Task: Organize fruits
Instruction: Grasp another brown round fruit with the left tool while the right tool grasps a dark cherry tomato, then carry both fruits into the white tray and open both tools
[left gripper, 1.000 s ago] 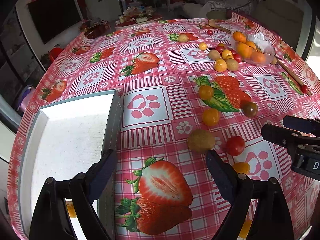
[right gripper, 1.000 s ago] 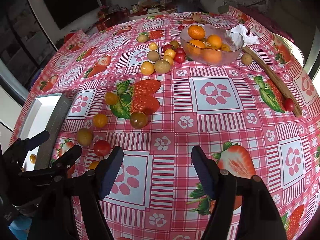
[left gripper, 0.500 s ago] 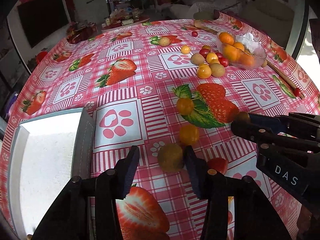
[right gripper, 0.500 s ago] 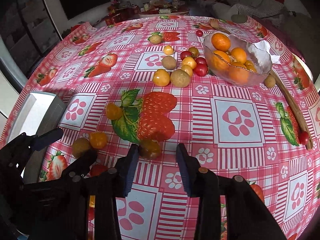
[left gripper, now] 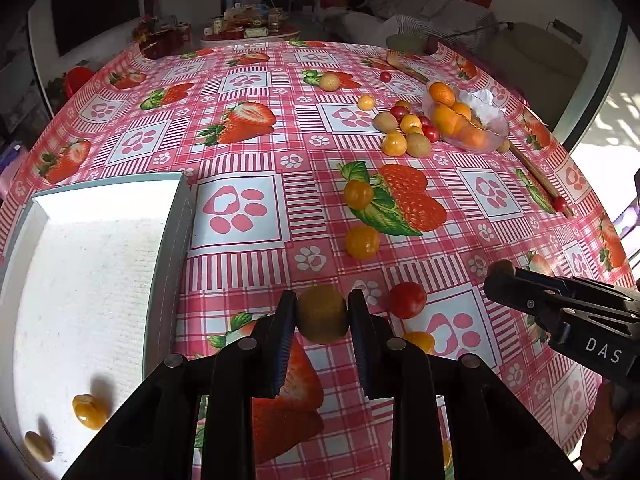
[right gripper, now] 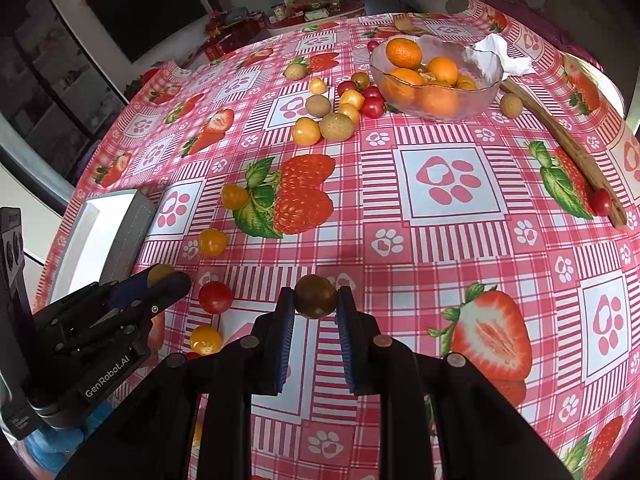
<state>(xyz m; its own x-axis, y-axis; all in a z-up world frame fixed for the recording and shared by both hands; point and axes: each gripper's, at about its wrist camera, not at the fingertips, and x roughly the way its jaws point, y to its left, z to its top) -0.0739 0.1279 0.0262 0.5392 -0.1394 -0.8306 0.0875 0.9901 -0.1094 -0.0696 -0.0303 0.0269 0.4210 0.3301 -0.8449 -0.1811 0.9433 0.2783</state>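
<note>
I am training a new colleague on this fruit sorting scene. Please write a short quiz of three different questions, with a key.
1. True or false: the left gripper is shut on a brownish-green fruit.
2. What does the right gripper hold? A) a red tomato B) a dark brownish tomato C) an orange
3. Fill in: the oranges lie in a glass ____.

Key:
1. True.
2. B, the dark brownish tomato; the red tomato lies free on the tablecloth.
3. Bowl: the glass bowl holds the oranges.
</note>
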